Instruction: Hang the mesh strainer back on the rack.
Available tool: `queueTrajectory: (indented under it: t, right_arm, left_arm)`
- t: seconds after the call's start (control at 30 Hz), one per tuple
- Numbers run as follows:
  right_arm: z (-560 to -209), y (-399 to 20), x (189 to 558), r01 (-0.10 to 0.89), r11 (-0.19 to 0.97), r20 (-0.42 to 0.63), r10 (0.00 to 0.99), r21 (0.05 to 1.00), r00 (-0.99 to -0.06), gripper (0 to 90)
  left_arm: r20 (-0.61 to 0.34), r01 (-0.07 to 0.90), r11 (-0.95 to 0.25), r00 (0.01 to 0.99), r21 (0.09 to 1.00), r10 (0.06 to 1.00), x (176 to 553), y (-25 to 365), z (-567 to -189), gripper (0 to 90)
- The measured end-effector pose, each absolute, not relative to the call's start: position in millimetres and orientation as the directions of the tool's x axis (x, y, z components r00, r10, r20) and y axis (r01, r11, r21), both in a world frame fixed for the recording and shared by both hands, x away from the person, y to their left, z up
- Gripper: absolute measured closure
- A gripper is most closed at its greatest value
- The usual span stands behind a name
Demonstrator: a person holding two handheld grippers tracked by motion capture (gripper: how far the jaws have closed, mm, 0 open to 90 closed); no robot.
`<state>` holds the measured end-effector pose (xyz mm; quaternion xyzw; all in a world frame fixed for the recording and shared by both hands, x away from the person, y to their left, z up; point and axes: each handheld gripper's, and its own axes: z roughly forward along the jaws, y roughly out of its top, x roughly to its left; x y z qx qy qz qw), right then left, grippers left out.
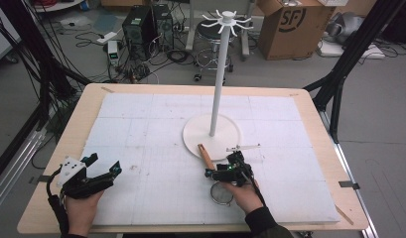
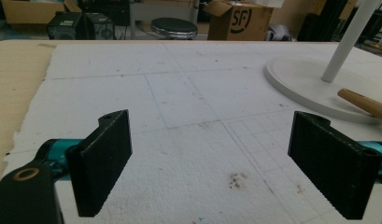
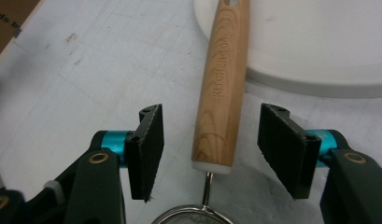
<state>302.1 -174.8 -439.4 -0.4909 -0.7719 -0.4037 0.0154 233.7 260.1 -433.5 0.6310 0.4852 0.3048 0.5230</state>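
Note:
A small strainer lies on the white foam mat, its mesh bowl (image 1: 222,193) near the front and its wooden handle (image 3: 222,88) pointing at the white stand's round base (image 1: 195,134). The handle's far end rests on that base (image 3: 319,51). My right gripper (image 3: 209,144) straddles the handle near its lower end; the jaws stand apart on either side and the pads do not touch the wood. In the high view the right gripper (image 1: 225,171) sits over the handle (image 1: 206,155). My left gripper (image 2: 226,158) rests open over bare mat at the front left (image 1: 94,176), with nothing between its jaws.
A tall white stand (image 1: 219,74) with hooks at its top rises from the mat's middle. A thin metal piece (image 1: 244,147) lies beside the base. The wooden table's edge (image 1: 66,129) frames the mat. Boxes, cables and a stool stand on the floor behind.

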Motion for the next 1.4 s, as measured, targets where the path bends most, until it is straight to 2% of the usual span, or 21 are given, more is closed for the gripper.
queueTrajectory:
  t: [0.4,0.7,0.8,0.9,1.1,1.23,1.4]
  right_arm:
    - [-443.1,-167.9,301.1,0.762,0.232,0.384,0.753,0.604,-0.534,45.3]
    - [-442.4,-155.5,292.6,0.708,0.32,0.233,0.791,0.63,-0.566,49.6]
    - [-442.1,-151.4,290.1,0.695,0.344,0.184,0.804,0.632,-0.565,53.4]
    - [-442.1,-151.7,289.8,0.688,0.353,0.154,0.814,0.634,-0.56,61.9]
    - [-441.7,-150.0,289.8,0.685,0.369,0.132,0.817,0.628,-0.562,63.0]
    - [-438.7,-139.5,287.8,0.671,0.431,0.042,0.823,0.603,-0.567,64.0]
    - [-431.1,-133.3,297.3,0.712,0.464,0.037,0.824,0.527,-0.565,68.1]
  left_arm:
    - [-0.121,0.294,0.015,0.346,0.956,0.93,234.1,259.5,-433.8,14.2]
    - [-0.117,0.297,0.009,0.348,0.955,0.93,234.3,257.8,-434.0,14.2]
    - [-0.117,0.298,0.008,0.35,0.955,0.929,234.3,256.5,-434.1,14.2]
    - [-0.117,0.297,0.007,0.353,0.955,0.928,234.8,255.7,-434.4,14.2]
    - [-0.115,0.299,0.004,0.353,0.954,0.928,235.1,255.2,-434.6,14.2]
    - [-0.111,0.299,0.0,0.355,0.954,0.928,234.8,254.7,-434.5,14.2]
    - [-0.111,0.301,0.0,0.351,0.954,0.93,235.2,255.2,-435.0,14.2]
